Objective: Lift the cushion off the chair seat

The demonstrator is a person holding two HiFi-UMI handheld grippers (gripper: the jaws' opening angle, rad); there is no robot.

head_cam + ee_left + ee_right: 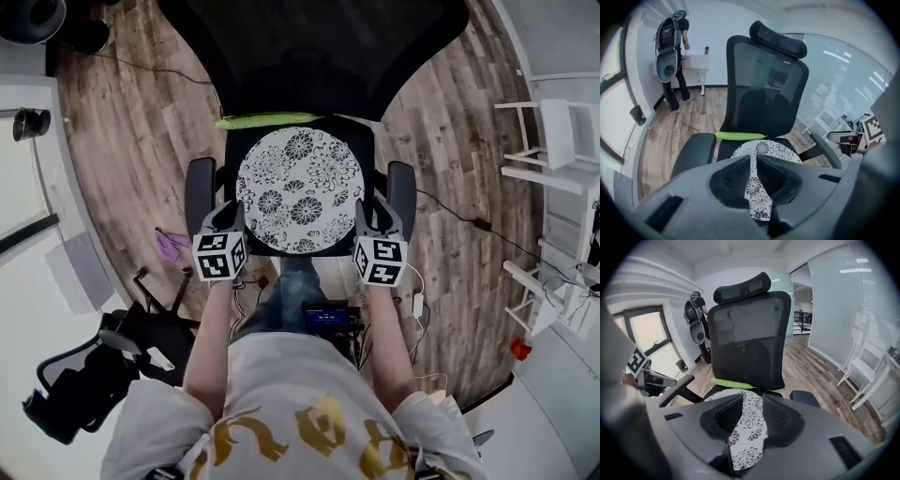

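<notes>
Cushion (298, 187) is lying flat on the seat (364, 141); nothing is being lifted yet. Left tongs (753, 158) are being held shut, empty, by its front-left rim. Right tongs (752, 398) are being held apart, unclamped, by the front-right rim. Whole task judged outstanding: gripping, then lifting.

A brown wood-plank floor (122, 141) fills the room. A long, flat lime-green strip (267, 120) lies crosswise at the foot of the black mesh chair (309, 37) backrest. A small purple item (172, 246) and a thin black cable (450, 211) lie on the floor. A second black office chair (94, 366) stands nearby. A backpack-wearing person (675, 47) stands at a white bench (696, 63) by the far wall.
</notes>
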